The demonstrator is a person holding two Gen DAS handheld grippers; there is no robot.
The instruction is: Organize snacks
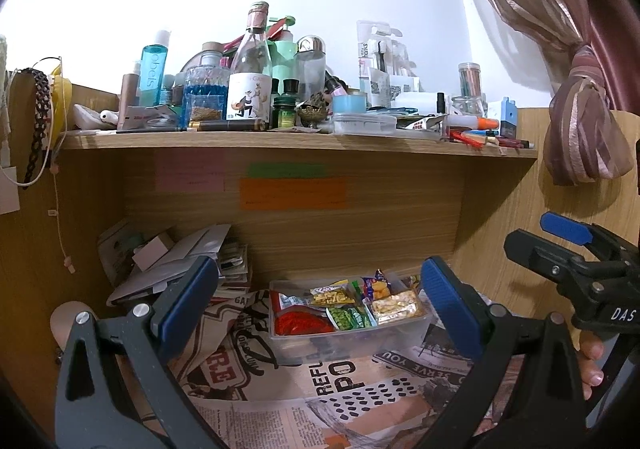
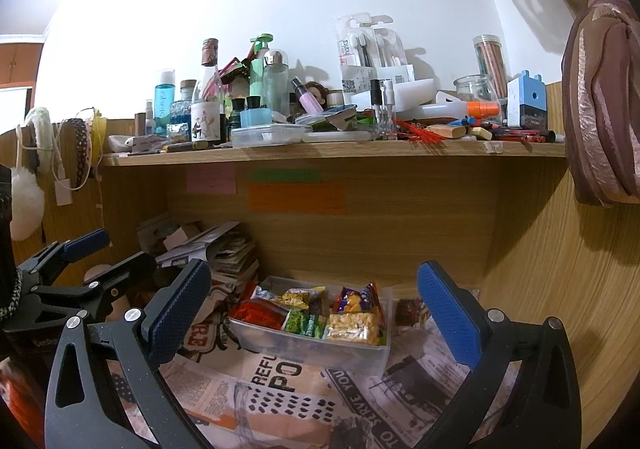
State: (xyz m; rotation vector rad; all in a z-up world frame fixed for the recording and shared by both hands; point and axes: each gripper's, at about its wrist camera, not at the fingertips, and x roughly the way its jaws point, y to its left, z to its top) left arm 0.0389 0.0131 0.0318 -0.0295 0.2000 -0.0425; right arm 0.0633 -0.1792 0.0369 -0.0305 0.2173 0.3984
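Several snack packets: packed side by side in the clear plastic tub point(image 2: 320, 349), which sits on the newspaper lining point(image 2: 280, 389) of the lower shelf, near the back panel.
Red packet: the red packet point(image 1: 298, 321) lies at the tub's left end.
Green peas packet: the green peas packet point(image 1: 348, 318) is in the middle, front row.
Yellow packets: one yellow nut-like packet point(image 2: 352, 327) at the right, another yellow packet point(image 2: 296, 298) behind it toward the middle.
Blue-orange packet: the blue-orange packet point(image 2: 356, 299) stands at the back right, slightly raised above the others.
Left gripper: left gripper point(image 1: 316, 309) has its jaws wide apart, empty, hanging in front of the tub without touching it.
Right gripper: right gripper point(image 2: 316, 309) likewise spread open, holding nothing, clear of the tub.
Loose snacks: none visible on the newspaper; something printed shows just right of the tub, too unclear to name.
Paper pile: the paper pile point(image 2: 224, 249) to the left looks unrelated.
Progress, judged: sorting appears essentially finished.
Remaining, judged: perhaps only nudging the tub or the raised packet.
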